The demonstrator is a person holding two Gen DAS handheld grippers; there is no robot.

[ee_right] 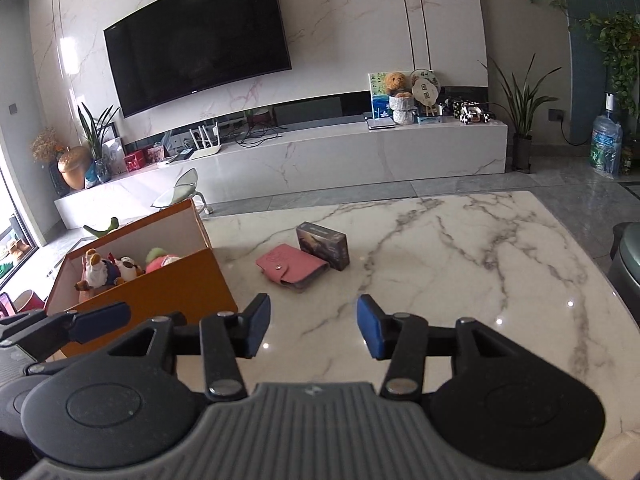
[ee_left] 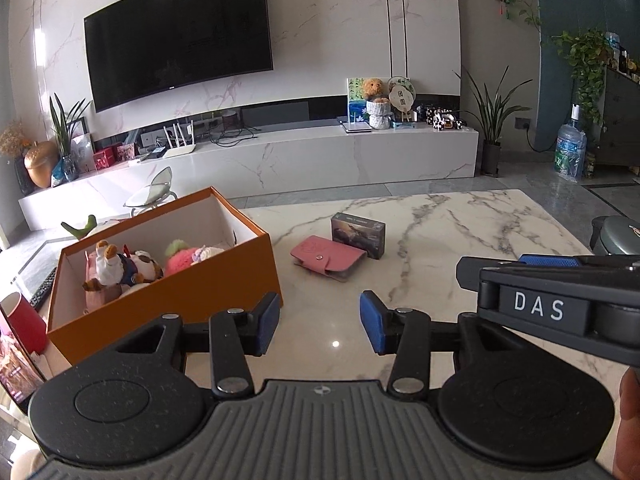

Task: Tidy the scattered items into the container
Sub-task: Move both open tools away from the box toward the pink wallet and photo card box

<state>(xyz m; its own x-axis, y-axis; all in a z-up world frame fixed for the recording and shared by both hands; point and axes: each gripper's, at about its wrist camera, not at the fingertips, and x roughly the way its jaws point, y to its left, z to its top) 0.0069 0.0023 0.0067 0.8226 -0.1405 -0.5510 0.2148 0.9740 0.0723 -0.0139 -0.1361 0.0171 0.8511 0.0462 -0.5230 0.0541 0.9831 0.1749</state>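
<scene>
An orange box (ee_left: pixel 172 292) with a white inside stands on the left of the marble table (ee_left: pixel 460 224) and holds several plush toys (ee_left: pixel 120 268). It also shows in the right wrist view (ee_right: pixel 160 292). A pink snap wallet (ee_left: pixel 326 258) (ee_right: pixel 292 266) lies beside a small dark card box (ee_left: pixel 358 234) (ee_right: pixel 323 244), touching it, right of the orange box. My left gripper (ee_left: pixel 320 322) is open and empty, short of the wallet. My right gripper (ee_right: pixel 312 326) is open and empty, also short of it.
The right gripper's body (ee_left: pixel 560 304) sits close at the right of the left wrist view. A red cup (ee_left: pixel 24 322) stands left of the orange box. A TV (ee_left: pixel 180 28) and a marble TV bench (ee_left: pixel 300 156) stand beyond the table. A grey bin (ee_left: pixel 618 236) stands at right.
</scene>
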